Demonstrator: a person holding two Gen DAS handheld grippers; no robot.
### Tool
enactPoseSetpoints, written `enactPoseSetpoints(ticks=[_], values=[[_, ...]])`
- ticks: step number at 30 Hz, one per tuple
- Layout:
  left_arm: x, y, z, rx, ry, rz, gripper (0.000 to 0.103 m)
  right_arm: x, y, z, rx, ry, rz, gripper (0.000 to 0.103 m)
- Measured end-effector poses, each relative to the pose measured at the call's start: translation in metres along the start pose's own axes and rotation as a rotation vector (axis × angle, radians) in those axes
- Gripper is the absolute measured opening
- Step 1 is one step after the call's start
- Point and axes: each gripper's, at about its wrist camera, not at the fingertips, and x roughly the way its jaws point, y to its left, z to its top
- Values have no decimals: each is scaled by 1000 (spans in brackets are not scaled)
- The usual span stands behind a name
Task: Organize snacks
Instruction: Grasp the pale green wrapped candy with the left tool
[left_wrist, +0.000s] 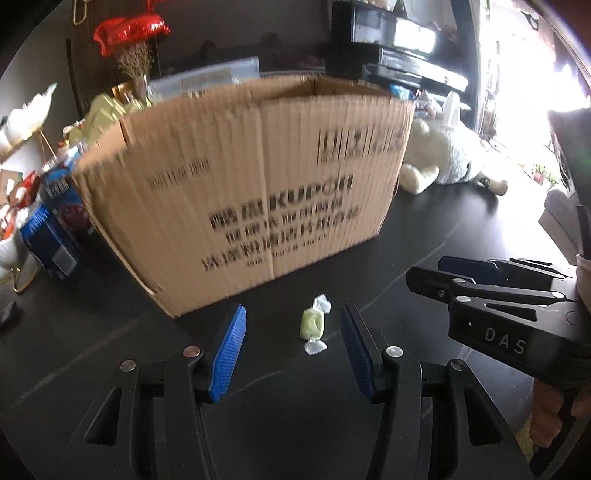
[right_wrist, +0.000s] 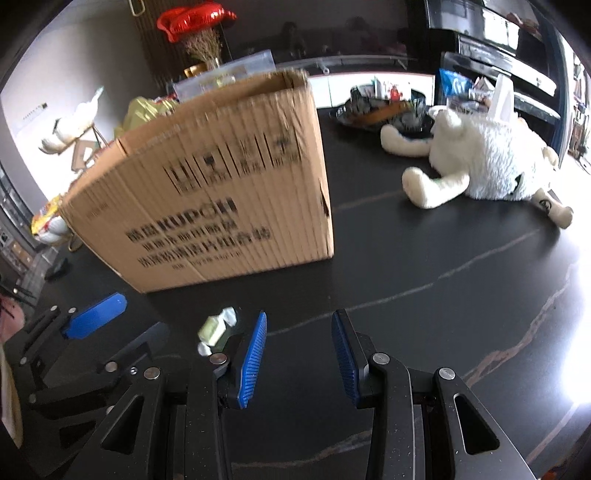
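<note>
A green wrapped candy (left_wrist: 313, 325) lies on the black table just in front of an open cardboard box (left_wrist: 251, 188). My left gripper (left_wrist: 293, 321) is open, its blue pads on either side of the candy, not touching it. In the right wrist view the candy (right_wrist: 214, 328) lies left of my right gripper (right_wrist: 299, 325), which is open and empty over bare table. The box (right_wrist: 221, 192) stands behind it. The right gripper also shows at the right of the left wrist view (left_wrist: 428, 275), and the left gripper at the left of the right wrist view (right_wrist: 122, 314).
A white plush toy (right_wrist: 480, 162) lies on the table right of the box. Blue snack packs (left_wrist: 51, 221) and other snacks sit left of the box. A dark tray of items (right_wrist: 384, 107) stands behind the plush. A red balloon (right_wrist: 192, 18) hangs at the back.
</note>
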Motion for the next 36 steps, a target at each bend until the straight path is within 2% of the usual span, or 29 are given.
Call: enactPoseSetpoints(ticks=[4,8,14,24,28,36], values=[[15,1,-4,-9,28,-16,51,13,0,-5,-3,48,-8,38],[26,-1,-8,-6,35,-51,51,18,-2,-8,2,66,-19,38],[38,-2,-11,-6,49,-55,46,24,-3,-11,3,79,-30,38],[53,-6,-11,-11,67,-61,32,26,2,-12,-9,88,-30,38],[55,-8,-10,-5,69,-56,20,27,1,-10,-8,89,-28,38],[48,-7,-10,-27,66,-60,19,24,4,-8,-17,80,-24,38]])
